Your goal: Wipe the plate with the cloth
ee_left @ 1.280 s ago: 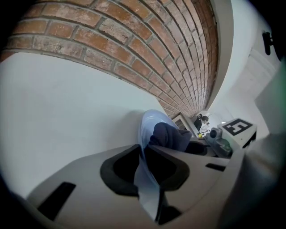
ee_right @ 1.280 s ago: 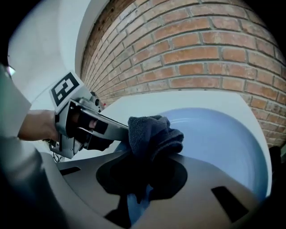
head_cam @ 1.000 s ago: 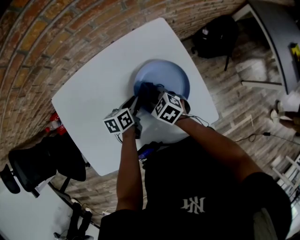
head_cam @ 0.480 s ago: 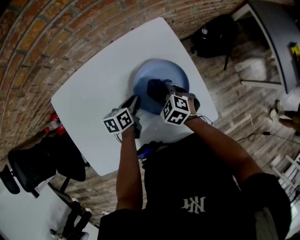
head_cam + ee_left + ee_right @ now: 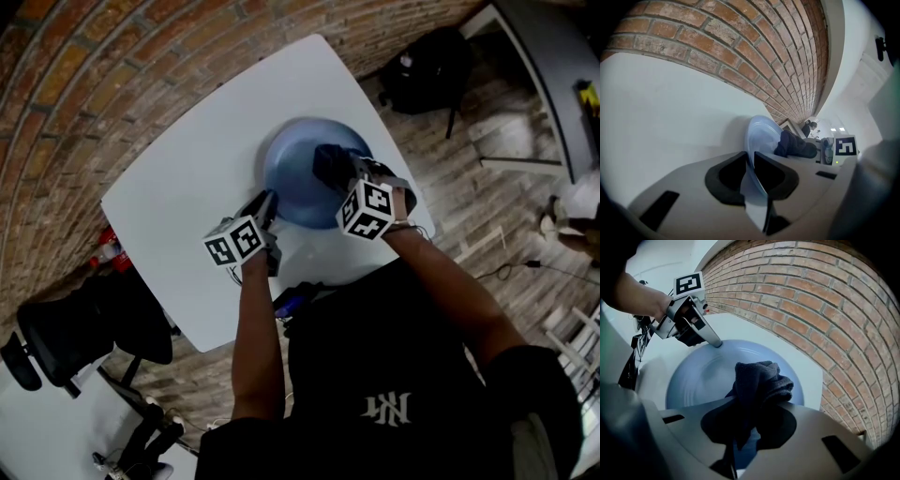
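Note:
A blue plate [image 5: 300, 178] lies on the white table [image 5: 187, 187]. My left gripper [image 5: 266, 204] is shut on the plate's near-left rim; in the left gripper view the plate [image 5: 761, 136] runs edge-on between the jaws of the left gripper [image 5: 750, 164]. My right gripper [image 5: 345, 176] is shut on a dark bunched cloth [image 5: 332, 160], which presses on the plate's right part. In the right gripper view the cloth [image 5: 759, 380] hangs from the right gripper [image 5: 749, 420] over the plate [image 5: 701, 376], with the left gripper [image 5: 717, 344] at the far rim.
The table's right corner [image 5: 427, 230] is close to my right hand. A black backpack [image 5: 431, 70] lies on the floor beyond it. A black chair [image 5: 84, 328] and a red object [image 5: 108, 248] are at the lower left. Brick surrounds the table.
My right gripper has carried the cloth across the plate from its near-left part to its right side. The left gripper has held the rim in place.

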